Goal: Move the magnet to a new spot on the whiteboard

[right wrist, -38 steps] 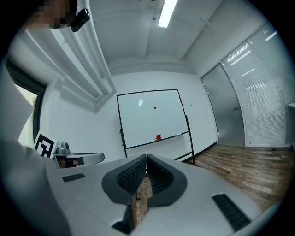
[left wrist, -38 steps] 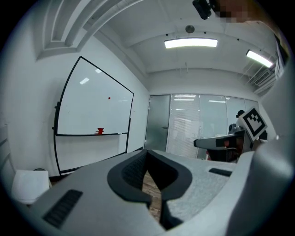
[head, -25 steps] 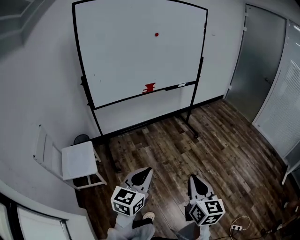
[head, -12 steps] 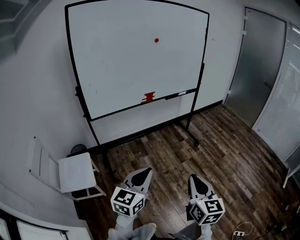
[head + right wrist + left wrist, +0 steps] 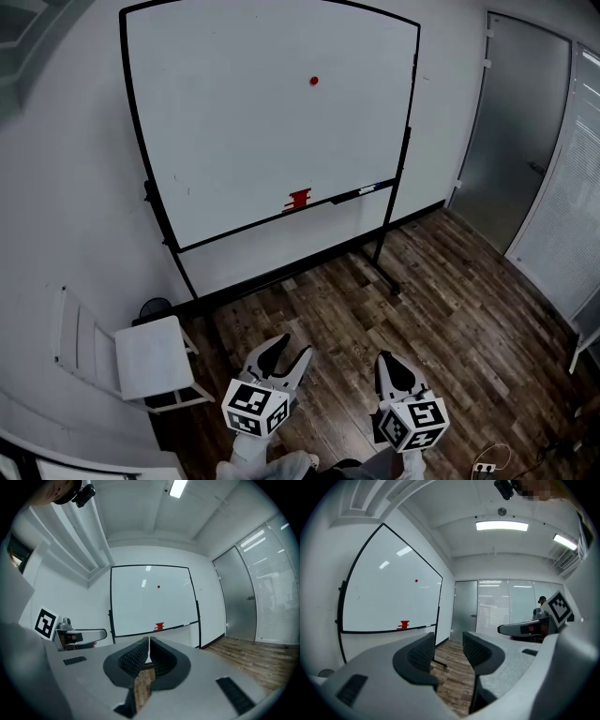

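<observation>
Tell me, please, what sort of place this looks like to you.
Probably an office or meeting room: a large whiteboard on a wheeled stand by a plain white wall, a frosted glass door beside it, and a long ceiling light overhead.

The whiteboard (image 5: 234, 122) is being borne by a stand at the far wall, with the floor (image 5: 450, 319) lying before it. The magnet (image 5: 313, 82) is being held on the board's upper part, right of its middle. A small block (image 5: 299, 199) and, right of it, a marker (image 5: 361, 192) are being carried on the ledge along the board's lower edge. A chair (image 5: 150, 361) is being kept by the wall, left of the board and nearer; a door (image 5: 516, 131) is being seen to the board's right.
</observation>
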A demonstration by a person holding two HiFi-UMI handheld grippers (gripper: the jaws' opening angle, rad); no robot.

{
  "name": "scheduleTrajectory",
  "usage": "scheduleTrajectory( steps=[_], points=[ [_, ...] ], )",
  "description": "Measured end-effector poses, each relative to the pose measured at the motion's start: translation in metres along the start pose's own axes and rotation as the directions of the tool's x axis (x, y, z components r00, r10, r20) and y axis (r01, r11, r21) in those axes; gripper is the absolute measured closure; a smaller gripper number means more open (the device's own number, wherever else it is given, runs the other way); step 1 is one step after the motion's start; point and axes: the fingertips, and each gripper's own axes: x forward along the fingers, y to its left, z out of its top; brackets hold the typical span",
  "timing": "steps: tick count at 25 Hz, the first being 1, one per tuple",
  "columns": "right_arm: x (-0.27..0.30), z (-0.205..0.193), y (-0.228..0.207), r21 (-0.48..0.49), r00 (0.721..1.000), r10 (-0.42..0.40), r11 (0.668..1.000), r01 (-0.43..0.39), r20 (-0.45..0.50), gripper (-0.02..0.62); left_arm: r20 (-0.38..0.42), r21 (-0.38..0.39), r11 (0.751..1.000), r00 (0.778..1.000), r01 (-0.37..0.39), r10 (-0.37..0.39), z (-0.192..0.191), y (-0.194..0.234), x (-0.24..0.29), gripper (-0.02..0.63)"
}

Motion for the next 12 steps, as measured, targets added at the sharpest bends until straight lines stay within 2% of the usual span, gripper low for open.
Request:
scheduleTrajectory(
  steps=[6,12],
  points=[
    [0.01,-0.014,0.002,0.025,0.999,0.007,1.0,-0.006,-0.039,0.565,-0.005,-0.037,0.998,0.998,-0.057,0.057,-0.01,0.021,-0.009,0.407],
    [0.036,-0.028,0.004,0.035,0.997,0.054,0.998,-0.052,-0.063,0.565,-0.016,-0.08,0.993,0.996,-0.083,0.082,-0.022,0.04,-0.006,0.394]
  ],
)
